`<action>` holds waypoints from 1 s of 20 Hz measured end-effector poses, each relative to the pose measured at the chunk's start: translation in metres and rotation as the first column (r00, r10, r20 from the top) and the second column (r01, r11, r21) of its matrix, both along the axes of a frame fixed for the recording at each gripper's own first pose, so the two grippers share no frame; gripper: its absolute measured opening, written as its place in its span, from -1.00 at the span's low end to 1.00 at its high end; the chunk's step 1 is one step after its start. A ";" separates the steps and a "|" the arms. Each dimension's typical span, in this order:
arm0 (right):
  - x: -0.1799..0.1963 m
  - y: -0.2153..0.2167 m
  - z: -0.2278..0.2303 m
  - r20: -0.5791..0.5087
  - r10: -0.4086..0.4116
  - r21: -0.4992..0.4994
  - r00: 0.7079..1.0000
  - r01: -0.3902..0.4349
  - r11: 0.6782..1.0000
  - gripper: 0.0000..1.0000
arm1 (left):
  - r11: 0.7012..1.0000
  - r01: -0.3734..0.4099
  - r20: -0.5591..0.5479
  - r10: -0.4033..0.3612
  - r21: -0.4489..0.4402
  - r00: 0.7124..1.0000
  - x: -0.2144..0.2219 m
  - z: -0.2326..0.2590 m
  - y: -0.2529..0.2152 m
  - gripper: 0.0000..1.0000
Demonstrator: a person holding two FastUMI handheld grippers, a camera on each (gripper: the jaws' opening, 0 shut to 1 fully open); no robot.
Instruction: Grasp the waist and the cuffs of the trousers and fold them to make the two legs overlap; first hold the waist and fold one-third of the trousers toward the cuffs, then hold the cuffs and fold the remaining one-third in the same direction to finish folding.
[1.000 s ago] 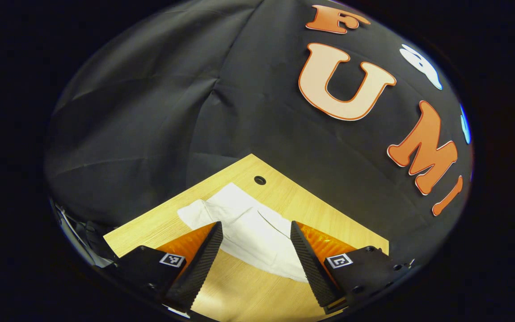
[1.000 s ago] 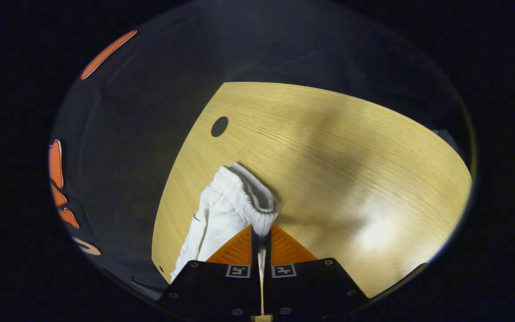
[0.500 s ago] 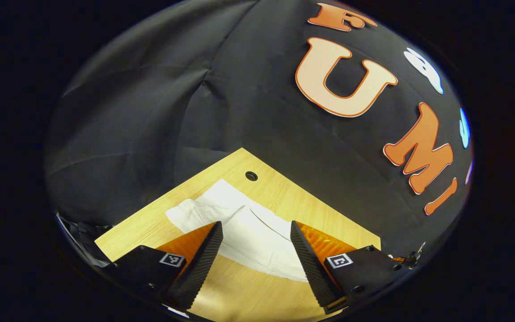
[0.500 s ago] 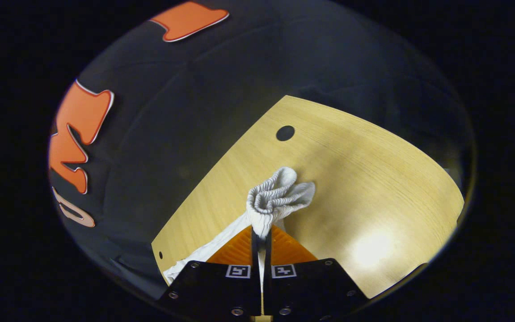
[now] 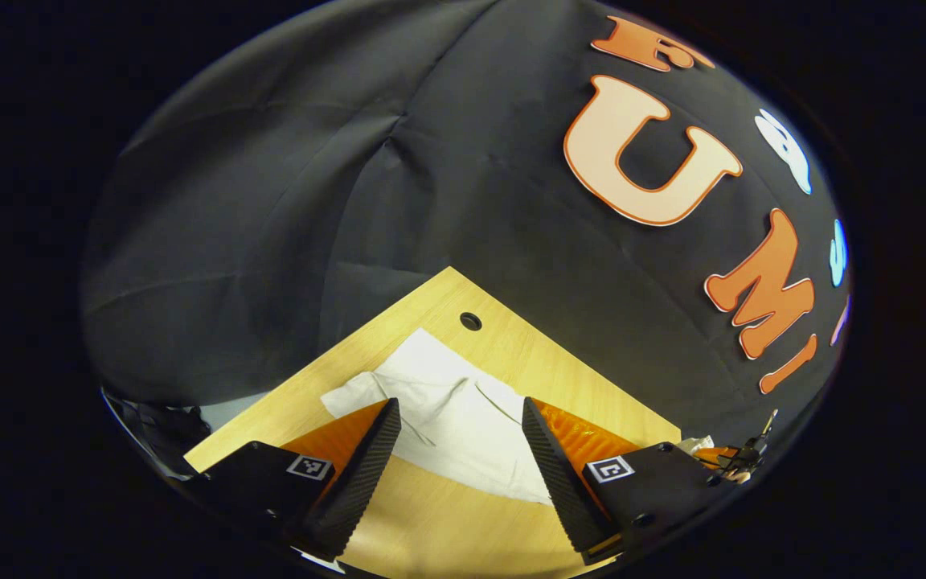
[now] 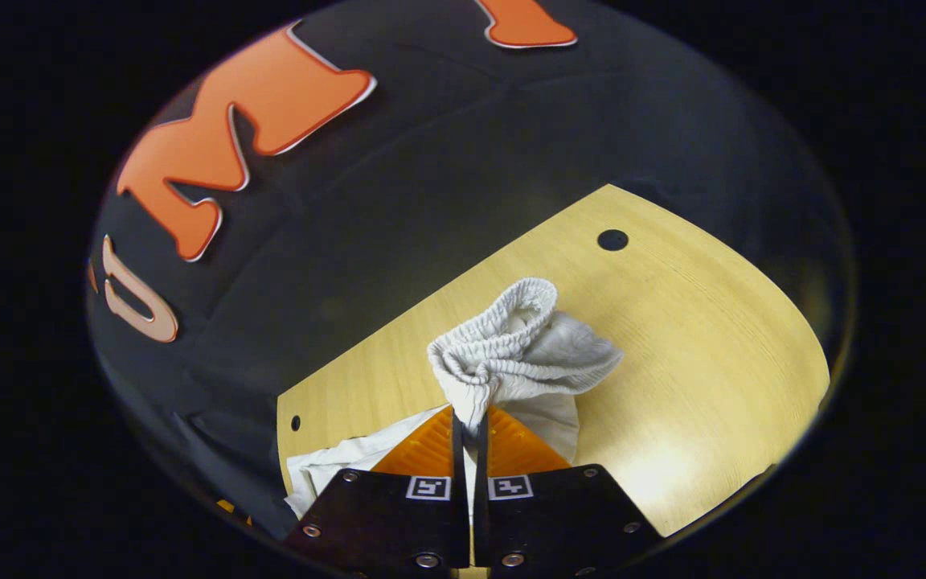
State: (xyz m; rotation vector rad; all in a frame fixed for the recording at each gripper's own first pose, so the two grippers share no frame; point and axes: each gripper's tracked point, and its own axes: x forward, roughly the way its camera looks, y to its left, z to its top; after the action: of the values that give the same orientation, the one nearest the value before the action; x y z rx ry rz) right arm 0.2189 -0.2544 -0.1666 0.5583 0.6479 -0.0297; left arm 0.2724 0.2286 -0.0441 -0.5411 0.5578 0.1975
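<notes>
In the right gripper view, the right gripper (image 6: 471, 422) has its two fingers pressed together on the gathered elastic waist (image 6: 503, 342) of the white trousers (image 6: 527, 378), which bunches up just past the fingertips, lifted off the wooden table (image 6: 696, 338). More white cloth trails down to the left of the fingers toward the table's near-left edge. Farther off, a round hole (image 6: 612, 240) sits in the tabletop near its far edge.

In the left gripper view, the left gripper (image 5: 463, 418) hangs with its fingers spread wide, holding nothing, above the table (image 5: 447, 523). Between and beyond them the trousers (image 5: 447, 410) lie flat and creased on the wood, reaching toward the far corner, where a round hole (image 5: 470, 322) shows. At the far right edge of this view, part of the other gripper with a scrap of white cloth is just visible.
</notes>
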 end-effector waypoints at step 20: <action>-0.005 -0.015 0.008 -0.153 0.300 -0.113 0.942 -0.318 0.941 -0.93 | 0.999 -0.036 -0.050 0.035 -0.033 0.998 -0.005 -0.001 -0.001 0.98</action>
State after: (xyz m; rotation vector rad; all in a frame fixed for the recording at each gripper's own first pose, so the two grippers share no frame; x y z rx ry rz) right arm 0.2135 -0.2692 -0.1589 0.3185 0.8527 0.1852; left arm 0.2678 0.2278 -0.0451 -0.5803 0.6010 0.2360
